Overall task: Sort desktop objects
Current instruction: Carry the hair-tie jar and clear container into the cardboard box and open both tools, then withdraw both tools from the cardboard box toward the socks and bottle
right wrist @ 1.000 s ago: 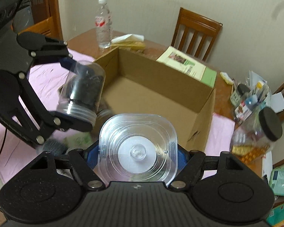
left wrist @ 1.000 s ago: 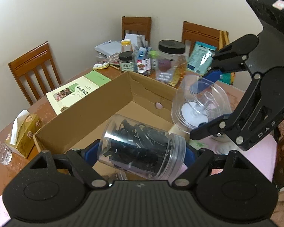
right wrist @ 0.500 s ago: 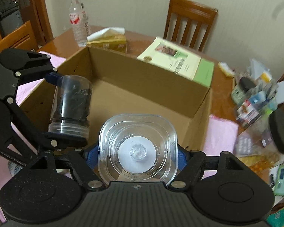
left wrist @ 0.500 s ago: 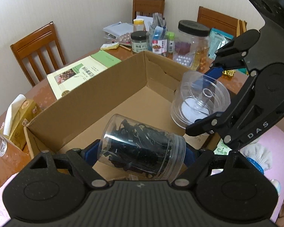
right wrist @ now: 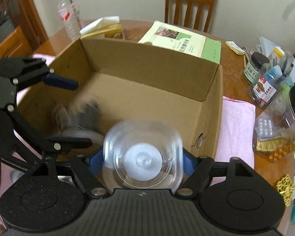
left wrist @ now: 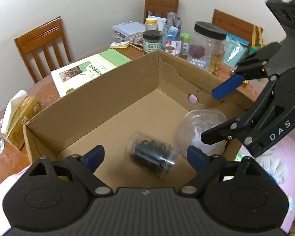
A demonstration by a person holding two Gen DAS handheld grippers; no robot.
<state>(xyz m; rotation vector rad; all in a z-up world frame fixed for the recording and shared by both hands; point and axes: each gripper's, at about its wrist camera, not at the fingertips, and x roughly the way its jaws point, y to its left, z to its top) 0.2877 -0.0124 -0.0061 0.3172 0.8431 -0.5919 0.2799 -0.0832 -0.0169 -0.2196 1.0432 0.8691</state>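
At the bottom centre of the frame the right gripper (right wrist: 142,162) has just been opening its jaws, and a blurred clear square jar (right wrist: 142,153) sits between the blue pads. Behind it stands an open cardboard box (right wrist: 147,64). At left, the left gripper (right wrist: 68,114) reaches over the box above a smeared dark jar (right wrist: 82,116).

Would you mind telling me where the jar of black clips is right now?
In the left wrist view the jar of black clips lies on its side in the cardboard box, between the left gripper's open jaws, beside the clear container.
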